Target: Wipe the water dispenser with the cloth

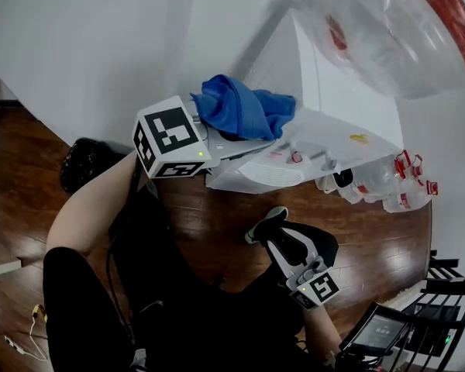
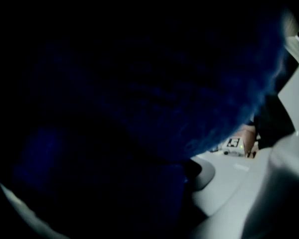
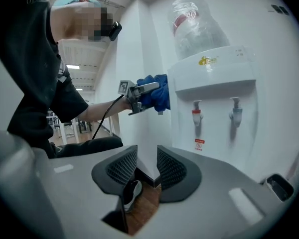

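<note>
Left gripper (image 1: 234, 139): raised at arm's length, jaws clamped on the bunched blue terry cloth (image 1: 242, 107), which fills this gripper's own view.
Cloth position: in the right gripper view the cloth (image 3: 155, 92) lies against the upper side corner of the tall white plastic water dispenser (image 3: 217, 91), about level with the panel above the taps.
Right gripper (image 3: 147, 169): held low and well apart from the dispenser, ribbed jaws parted with nothing between them – only wood floor and a shoe show beyond.
Step in hand: judged to be wiping the upper side panel and its front edge.
Doing it well: press the broad fold of cloth flat to the panel – not the jaw tips – and draw it in overlapping strokes, top to bottom.
Grip: a firm hold suits, since a loose wad would likely drag out on the corner.
Watch for: the red-handled tap (image 3: 196, 114) and blue-handled tap (image 3: 234, 112), and the clear water bottle (image 3: 195, 28) on top; a hard shove could rock it.
</note>
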`<state>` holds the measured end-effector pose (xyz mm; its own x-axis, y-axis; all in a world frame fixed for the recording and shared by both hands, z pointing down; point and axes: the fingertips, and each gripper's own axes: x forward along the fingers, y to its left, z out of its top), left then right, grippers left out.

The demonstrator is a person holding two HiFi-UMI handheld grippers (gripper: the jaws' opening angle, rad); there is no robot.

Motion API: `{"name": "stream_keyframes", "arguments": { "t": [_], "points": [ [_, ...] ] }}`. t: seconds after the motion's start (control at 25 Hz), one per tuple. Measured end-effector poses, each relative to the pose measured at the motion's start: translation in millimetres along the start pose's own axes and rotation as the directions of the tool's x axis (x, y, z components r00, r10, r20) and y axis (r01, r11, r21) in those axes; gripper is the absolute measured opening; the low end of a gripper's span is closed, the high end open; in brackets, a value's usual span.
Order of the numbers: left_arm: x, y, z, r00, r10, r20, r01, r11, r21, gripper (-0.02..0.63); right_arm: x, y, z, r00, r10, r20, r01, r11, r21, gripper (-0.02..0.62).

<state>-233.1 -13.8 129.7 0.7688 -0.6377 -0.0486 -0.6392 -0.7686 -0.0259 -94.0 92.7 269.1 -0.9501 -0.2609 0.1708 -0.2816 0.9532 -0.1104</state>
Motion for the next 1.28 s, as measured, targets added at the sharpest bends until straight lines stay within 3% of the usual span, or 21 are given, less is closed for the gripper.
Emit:
{"name": "stream_keyframes", "arguments": {
  "t": [0.12, 0.2, 0.24, 0.32, 0.44, 0.52, 0.6, 0.64, 0.72, 0.88, 1.04, 1.16, 1.28],
  "points": [
    [1, 21, -8, 0.992, 0.015, -0.123, -0.006, 0.997, 0.074, 0.19, 15, 12, -1, 1.0, 0.028, 0.0, -0.028, 0.999, -0.025, 0.127],
    [7, 66, -6, 0.976, 0.119, -0.181, -0.111, 0.992, 0.057, 0.192, 19, 22, -8, 0.999, 0.032, -0.038, -0.034, 0.998, -0.051, 0.127],
    [11, 93, -7, 0.956, 0.188, -0.224, -0.179, 0.982, 0.059, 0.192, 19, 27, -12, 0.997, 0.033, -0.062, -0.037, 0.997, -0.065, 0.127],
    [25, 147, -17, 0.897, 0.31, -0.315, -0.292, 0.951, 0.106, 0.192, 17, 35, -19, 0.995, 0.03, -0.096, -0.039, 0.995, -0.093, 0.127],
    [46, 215, -34, 0.793, 0.433, -0.429, -0.368, 0.901, 0.23, 0.192, 10, 44, -29, 0.992, 0.02, -0.126, -0.033, 0.994, -0.105, 0.127],
    [52, 250, -36, 0.718, 0.516, -0.467, -0.362, 0.85, 0.383, 0.192, 4, 45, -36, 0.99, 0.016, -0.142, -0.029, 0.995, -0.094, 0.127],
    [51, 260, -42, 0.667, 0.548, -0.505, -0.297, 0.817, 0.494, 0.193, -1, 44, -40, 0.988, 0.012, -0.152, -0.024, 0.997, -0.075, 0.127],
    [49, 253, -47, 0.659, 0.535, -0.528, -0.253, 0.82, 0.514, 0.193, -2, 44, -41, 0.988, 0.013, -0.153, -0.023, 0.998, -0.064, 0.127],
    [44, 220, -59, 0.665, 0.472, -0.579, -0.148, 0.843, 0.516, 0.193, -2, 41, -40, 0.989, 0.022, -0.149, -0.029, 0.999, -0.043, 0.127],
    [27, 94, -84, 0.677, 0.277, -0.682, 0.105, 0.88, 0.462, 0.193, 11, 36, -37, 0.99, 0.06, -0.125, -0.064, 0.998, -0.024, 0.127],
    [1, -5, -112, 0.649, 0.181, -0.739, 0.192, 0.901, 0.389, 0.193, 25, 31, -33, 0.991, 0.098, -0.086, -0.098, 0.995, 0.006, 0.126],
    [2, -4, -125, 0.614, 0.227, -0.756, 0.197, 0.884, 0.425, 0.193, 33, 23, -27, 0.994, 0.101, -0.044, -0.102, 0.995, -0.003, 0.12],
    [15, 50, -133, 0.569, 0.302, -0.765, 0.155, 0.875, 0.46, 0.193, 31, 11, -25, 0.997, 0.073, -0.04, -0.073, 0.997, -0.001, 0.113]
  ]
}}
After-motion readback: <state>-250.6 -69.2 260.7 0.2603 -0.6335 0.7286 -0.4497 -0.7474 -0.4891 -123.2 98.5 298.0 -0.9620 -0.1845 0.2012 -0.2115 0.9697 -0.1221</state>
